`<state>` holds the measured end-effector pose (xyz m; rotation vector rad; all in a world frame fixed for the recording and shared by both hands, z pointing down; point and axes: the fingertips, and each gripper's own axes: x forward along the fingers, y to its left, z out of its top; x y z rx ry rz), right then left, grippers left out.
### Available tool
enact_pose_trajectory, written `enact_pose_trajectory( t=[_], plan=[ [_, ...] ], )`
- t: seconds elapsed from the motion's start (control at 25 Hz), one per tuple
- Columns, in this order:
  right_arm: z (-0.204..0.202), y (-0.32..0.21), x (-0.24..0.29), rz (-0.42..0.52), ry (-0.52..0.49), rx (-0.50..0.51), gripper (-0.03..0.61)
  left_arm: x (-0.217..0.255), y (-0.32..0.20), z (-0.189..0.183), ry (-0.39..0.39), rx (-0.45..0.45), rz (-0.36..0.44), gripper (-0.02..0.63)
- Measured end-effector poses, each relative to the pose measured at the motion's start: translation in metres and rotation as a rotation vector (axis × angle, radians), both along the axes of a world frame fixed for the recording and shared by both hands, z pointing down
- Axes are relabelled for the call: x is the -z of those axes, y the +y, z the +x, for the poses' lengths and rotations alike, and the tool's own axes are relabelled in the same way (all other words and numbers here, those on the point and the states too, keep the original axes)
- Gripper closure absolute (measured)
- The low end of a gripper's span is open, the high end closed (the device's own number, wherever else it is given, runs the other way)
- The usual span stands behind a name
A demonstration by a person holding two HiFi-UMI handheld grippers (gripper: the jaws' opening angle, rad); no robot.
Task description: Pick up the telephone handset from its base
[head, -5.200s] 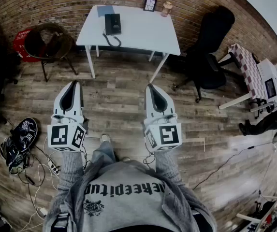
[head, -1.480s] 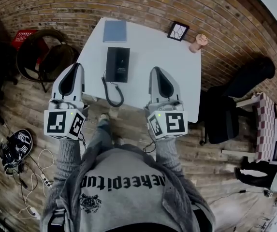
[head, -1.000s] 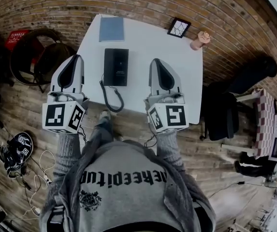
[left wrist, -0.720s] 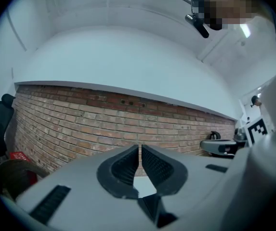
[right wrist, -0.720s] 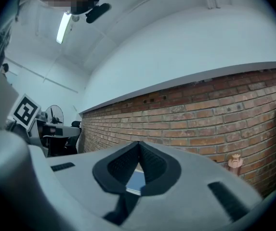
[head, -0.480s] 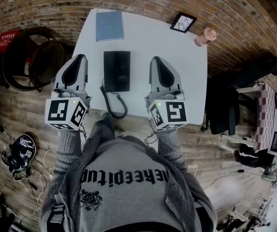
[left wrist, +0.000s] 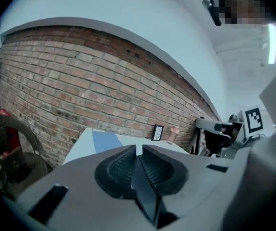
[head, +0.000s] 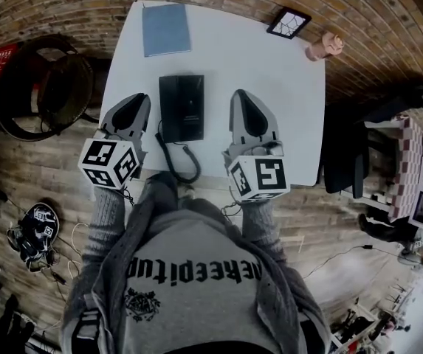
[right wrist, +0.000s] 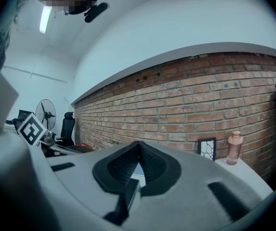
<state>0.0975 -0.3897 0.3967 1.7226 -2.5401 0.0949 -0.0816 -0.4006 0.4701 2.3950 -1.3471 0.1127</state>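
Black telephone handset (head: pixel 171 108) lies on its flat black base (head: pixel 192 109), near the front middle of the white rectangular bench (head: pixel 270 87), so nothing is lifted yet. The grey left tongs (head: pixel 140 100) hover just beside the phone and the grey right tongs (head: pixel 242 96) a little apart. Both are pressed together and empty. Opening, gripping and raising all remain.
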Motion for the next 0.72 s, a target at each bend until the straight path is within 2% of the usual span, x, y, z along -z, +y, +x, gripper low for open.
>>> enact_pose_trajectory(
  t=[0.2, 0.28, 0.4, 0.72],
  plan=[
    [0.007, -0.005, -0.009, -0.027, 0.007, -0.034, 0.575, -0.045, -0.003, 0.013, 0.028, -0.101, -0.14, 0.585],
    [0.01, -0.005, -0.011, -0.034, 0.009, -0.049, 0.575, -0.061, -0.002, 0.02, 0.037, -0.143, -0.189, 0.518],
    [0.015, -0.007, -0.013, -0.041, 0.014, -0.069, 0.575, -0.081, -0.002, 0.027, 0.072, -0.187, -0.26, 0.475],
    [0.024, -0.009, -0.015, -0.057, 0.028, -0.105, 0.575, -0.117, -0.004, 0.037, 0.145, -0.267, -0.384, 0.456]
  ],
)
